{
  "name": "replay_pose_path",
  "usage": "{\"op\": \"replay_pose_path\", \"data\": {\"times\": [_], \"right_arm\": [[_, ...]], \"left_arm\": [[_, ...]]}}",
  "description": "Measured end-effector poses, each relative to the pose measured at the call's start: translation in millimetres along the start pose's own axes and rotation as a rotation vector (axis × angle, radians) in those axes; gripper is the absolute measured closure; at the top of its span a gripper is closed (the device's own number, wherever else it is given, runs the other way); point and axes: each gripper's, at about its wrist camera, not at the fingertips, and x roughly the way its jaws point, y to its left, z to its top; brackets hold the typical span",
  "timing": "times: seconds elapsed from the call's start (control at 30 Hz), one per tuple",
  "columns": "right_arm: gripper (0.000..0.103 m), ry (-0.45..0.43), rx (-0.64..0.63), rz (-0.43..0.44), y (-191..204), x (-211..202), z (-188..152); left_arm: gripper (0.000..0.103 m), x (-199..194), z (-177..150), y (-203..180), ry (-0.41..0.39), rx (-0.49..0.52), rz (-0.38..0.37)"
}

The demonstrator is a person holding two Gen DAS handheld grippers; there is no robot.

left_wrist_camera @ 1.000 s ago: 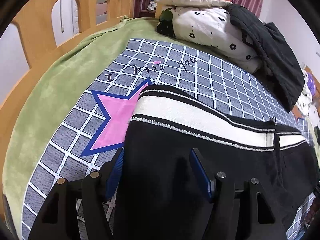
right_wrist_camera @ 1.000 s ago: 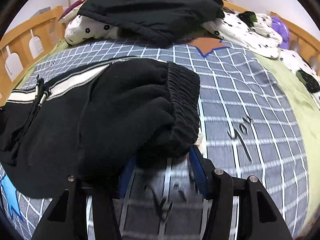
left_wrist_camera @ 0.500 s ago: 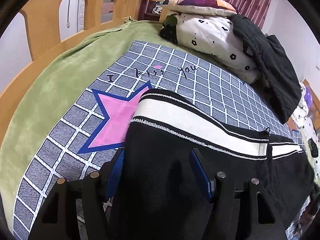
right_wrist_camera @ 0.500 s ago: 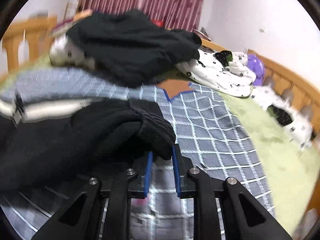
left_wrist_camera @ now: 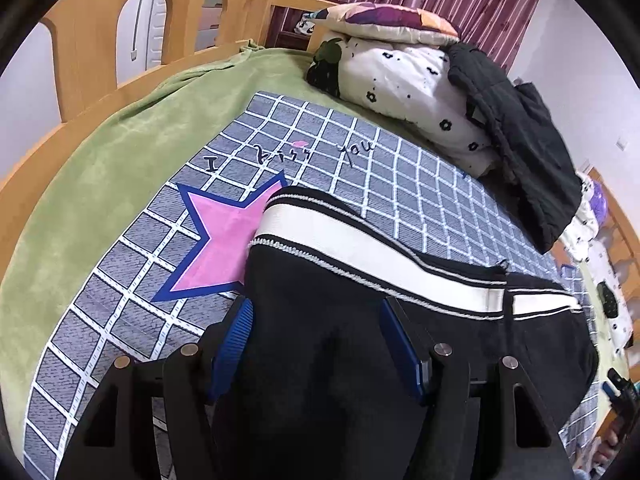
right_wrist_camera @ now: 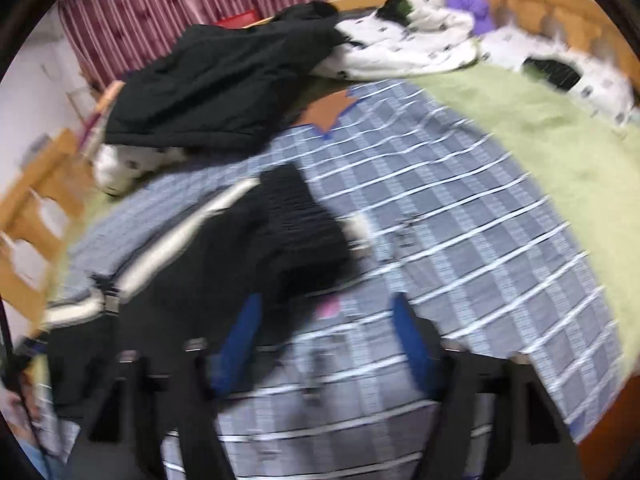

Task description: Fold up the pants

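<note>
Left gripper (left_wrist_camera: 316, 322): jaws spread wide, black pants (left_wrist_camera: 360, 320) filling the gap between the blue pads, no pinch visible. Right gripper (right_wrist_camera: 324, 316): jaws apart, nothing held, view blurred; pants edge lies by its left pad. Pants lie on the grey checked blanket (left_wrist_camera: 400, 184), white side stripe (left_wrist_camera: 360, 248) uppermost, leg end over the pink star (left_wrist_camera: 224, 236). Beyond: spotted quilt (left_wrist_camera: 404, 80) with black jacket (left_wrist_camera: 520, 136) draped on it; wooden bed rail (left_wrist_camera: 88, 40) behind
</note>
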Motion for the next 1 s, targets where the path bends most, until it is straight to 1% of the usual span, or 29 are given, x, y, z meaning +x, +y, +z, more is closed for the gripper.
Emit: {"op": "replay_pose_path", "data": {"times": [0.03, 0.07, 0.13, 0.2, 0.27, 0.3, 0.33, 0.37, 0.4, 0.43, 0.47, 0.5, 0.53, 0.57, 0.6, 0.63, 0.67, 0.7, 0.73, 0.77, 0.8, 0.83, 0.87, 0.93, 1.0], "right_arm": [[0.018, 0.004, 0.03, 0.04, 2.0, 4.1, -0.6], [0.018, 0.013, 0.066, 0.061, 3.2, 12.1, -0.7], [0.018, 0.06, 0.139, 0.1, 5.4, 35.0, -0.8], [0.018, 0.099, 0.183, 0.107, 8.2, 58.9, -0.8], [0.019, 0.138, 0.222, 0.091, 6.3, 82.2, 1.5], [0.02, 0.144, 0.246, 0.1, 5.2, 90.7, 2.5], [0.02, 0.137, 0.276, 0.121, 3.9, 99.6, 4.9], [0.022, 0.125, 0.289, 0.122, 2.7, 103.7, 8.1], [0.027, 0.109, 0.295, 0.107, 1.9, 106.5, 12.6], [0.046, 0.07, 0.286, 0.074, 3.6, 105.2, 19.3], [0.049, 0.021, 0.266, 0.062, 4.5, 99.3, 24.5], [0.06, -0.054, 0.232, 0.092, 6.2, 88.5, 29.1], [0.061, -0.136, 0.179, 0.132, 10.1, 73.2, 32.6], [0.061, -0.18, 0.13, 0.153, 14.4, 63.2, 34.2], [0.062, -0.223, 0.063, 0.142, 22.4, 52.1, 31.8], [0.06, -0.232, 0.009, 0.102, 29.4, 50.6, 27.8], [0.057, -0.215, -0.039, 0.054, 33.6, 55.3, 25.1], [0.053, -0.146, -0.089, -0.016, 34.5, 69.6, 20.7], [0.051, -0.078, -0.092, -0.052, 30.2, 81.2, 19.0], [0.049, 0.015, -0.052, -0.072, 19.8, 94.2, 15.3], [0.044, 0.058, 0.017, -0.048, 8.0, 97.7, 12.7], [0.043, 0.051, 0.077, -0.016, -1.3, 90.1, 11.7], [0.043, 0.047, 0.096, -0.007, -4.0, 82.0, 12.2], [0.043, 0.034, 0.073, -0.017, 0.5, 65.3, 8.1], [0.043, -0.019, -0.01, -0.099, 16.5, 49.1, 1.5]], "left_arm": [[0.04, -3.0, 0.4, -0.2, -0.006, 0.0, -0.03], [0.04, -5.0, 1.0, -1.1, -0.01, 0.001, -0.051], [0.04, -9.4, 0.5, -4.5, -0.024, 0.011, -0.075], [0.039, -9.8, -1.0, -9.4, -0.031, 0.033, -0.083], [0.039, -4.9, -2.9, -14.4, -0.015, 0.055, -0.087], [0.039, -2.8, -3.5, -15.1, -0.006, 0.058, -0.091], [0.039, 1.7, -4.8, -17.1, 0.009, 0.062, -0.095], [0.039, 4.2, -5.5, -18.1, 0.018, 0.066, -0.096], [0.039, 7.0, -6.3, -19.6, 0.027, 0.071, -0.094], [0.039, 9.1, -7.5, -20.7, 0.033, 0.076, -0.09], [0.039, 10.9, -8.8, -22.1, 0.035, 0.082, -0.085], [0.039, 11.1, -10.1, -22.7, 0.035, 0.086, -0.084], [0.039, 11.7, -10.8, -23.4, 0.036, 0.09, -0.082], [0.039, 12.2, -11.1, -24.1, 0.038, 0.093, -0.081], [0.039, 12.8, -11.4, -24.7, 0.04, 0.095, -0.083], [0.039, 13.5, -11.5, -24.9, 0.044, 0.095, -0.084], [0.039, 15.0, -11.9, -24.8, 0.052, 0.093, -0.085], [0.039, 16.4, -12.5, -24.7, 0.061, 0.091, -0.085], [0.039, 17.3, -13.1, -24.6, 0.07, 0.089, -0.082], [0.039, 16.9, -13.4, -24.4, 0.073, 0.089, -0.08], [0.039, 14.2, -14.2, -24.8, 0.072, 0.088, -0.084], [0.039, 11.9, -14.8, -26.0, 0.072, 0.09, -0.091], [0.039, 9.3, -16.5, -28.5, 0.076, 0.097, -0.107], [0.039, 7.6, -23.3, -38.3, 0.1, 0.134, -0.13], [0.039, 9.2, -33.4, -52.1, 0.119, 0.176, -0.143]]}}
